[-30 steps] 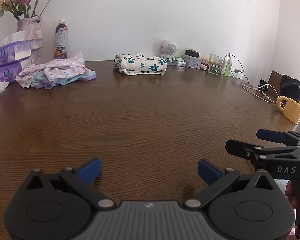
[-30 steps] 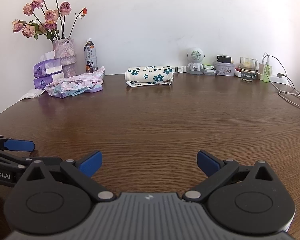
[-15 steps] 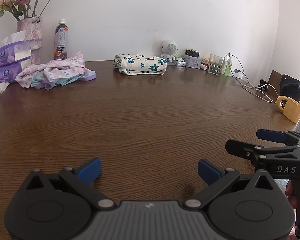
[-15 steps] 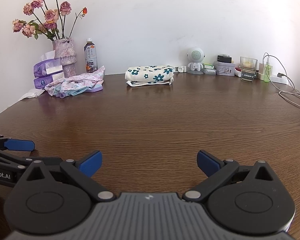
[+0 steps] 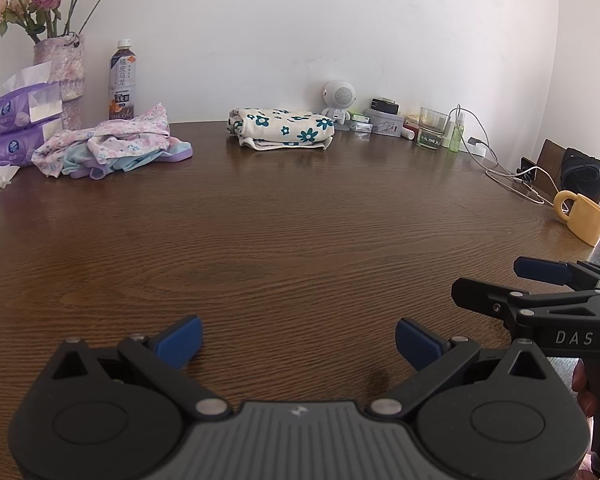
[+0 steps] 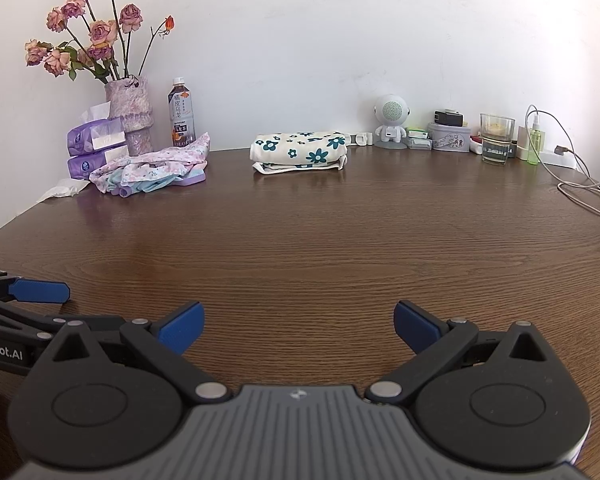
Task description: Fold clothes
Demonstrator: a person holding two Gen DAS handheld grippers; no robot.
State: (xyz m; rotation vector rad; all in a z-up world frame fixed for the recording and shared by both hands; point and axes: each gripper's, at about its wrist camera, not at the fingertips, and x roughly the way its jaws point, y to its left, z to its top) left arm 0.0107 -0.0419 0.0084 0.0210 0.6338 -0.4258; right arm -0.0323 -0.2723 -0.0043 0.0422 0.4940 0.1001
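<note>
A folded cream garment with teal flowers [image 5: 282,129] lies at the far middle of the brown table [image 5: 284,240]; it also shows in the right wrist view [image 6: 300,152]. A crumpled pile of pink floral and light blue clothes [image 5: 112,148] lies at the far left, seen too in the right wrist view [image 6: 152,170]. My left gripper [image 5: 298,342] is open and empty, low over the near table. My right gripper [image 6: 298,326] is open and empty beside it, and shows at the right edge of the left wrist view [image 5: 540,292].
Along the back wall stand a vase of roses [image 6: 130,116], a tea bottle [image 6: 181,114], tissue packs [image 6: 96,148], a small white robot figure [image 6: 391,124], a glass [image 6: 496,138] and cables [image 6: 580,184]. A yellow mug [image 5: 582,218] sits at the right edge.
</note>
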